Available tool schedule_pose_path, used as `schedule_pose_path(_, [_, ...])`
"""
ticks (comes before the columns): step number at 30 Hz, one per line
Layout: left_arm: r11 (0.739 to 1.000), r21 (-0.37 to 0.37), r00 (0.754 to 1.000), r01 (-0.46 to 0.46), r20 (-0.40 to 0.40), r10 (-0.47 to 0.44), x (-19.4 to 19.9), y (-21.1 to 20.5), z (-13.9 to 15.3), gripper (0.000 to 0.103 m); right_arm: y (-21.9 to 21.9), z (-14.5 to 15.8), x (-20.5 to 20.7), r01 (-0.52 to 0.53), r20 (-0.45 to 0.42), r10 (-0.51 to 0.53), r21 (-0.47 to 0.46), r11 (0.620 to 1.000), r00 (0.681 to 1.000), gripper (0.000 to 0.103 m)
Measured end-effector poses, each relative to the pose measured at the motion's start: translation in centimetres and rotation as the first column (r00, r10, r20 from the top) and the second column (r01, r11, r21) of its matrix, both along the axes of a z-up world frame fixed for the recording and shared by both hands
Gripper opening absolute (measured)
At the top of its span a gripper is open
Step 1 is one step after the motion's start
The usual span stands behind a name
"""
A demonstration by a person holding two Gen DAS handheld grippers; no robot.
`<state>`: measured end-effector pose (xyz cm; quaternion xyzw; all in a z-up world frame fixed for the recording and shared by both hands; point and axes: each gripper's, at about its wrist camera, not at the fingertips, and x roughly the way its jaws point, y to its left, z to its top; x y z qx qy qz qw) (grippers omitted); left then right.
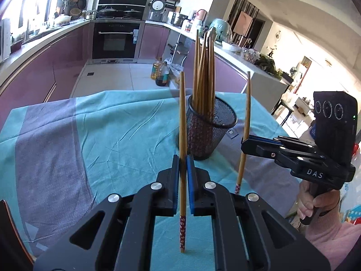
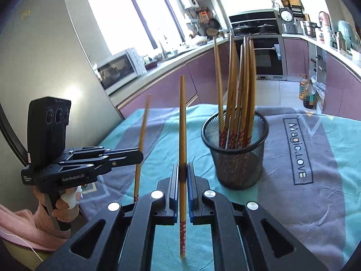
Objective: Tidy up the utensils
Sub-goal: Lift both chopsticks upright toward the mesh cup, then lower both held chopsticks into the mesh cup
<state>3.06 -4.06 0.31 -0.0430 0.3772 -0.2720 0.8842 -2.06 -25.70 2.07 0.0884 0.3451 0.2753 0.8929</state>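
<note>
A black mesh cup [image 1: 208,131] stands on the cloth-covered table and holds several wooden chopsticks [image 1: 204,72], tips up. It also shows in the right wrist view [image 2: 235,151]. My left gripper [image 1: 183,164] is shut on one upright chopstick [image 1: 182,113] with a red patterned end, just in front of the cup. My right gripper [image 2: 182,174] is shut on another upright chopstick [image 2: 182,124], left of the cup. Each gripper shows in the other's view: the right gripper [image 1: 244,141] and the left gripper [image 2: 140,154], each with its chopstick.
The table [image 1: 90,124] wears a teal and grey cloth [image 2: 315,158]. Beyond it are kitchen cabinets, an oven [image 1: 116,40] and oil bottles [image 1: 160,72] on the floor. A microwave [image 2: 119,67] sits on the counter at the left.
</note>
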Motion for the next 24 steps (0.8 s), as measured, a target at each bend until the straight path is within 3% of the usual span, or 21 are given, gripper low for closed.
schedule_pose_path(24, [0.993,-0.104,0.993,0.049,0.107,-0.038,0.5,-0.4,5.8,0.007,-2.5,4.9,1.1,0.046,0.135,-0.048,0.023,0.999,0.99,0.006])
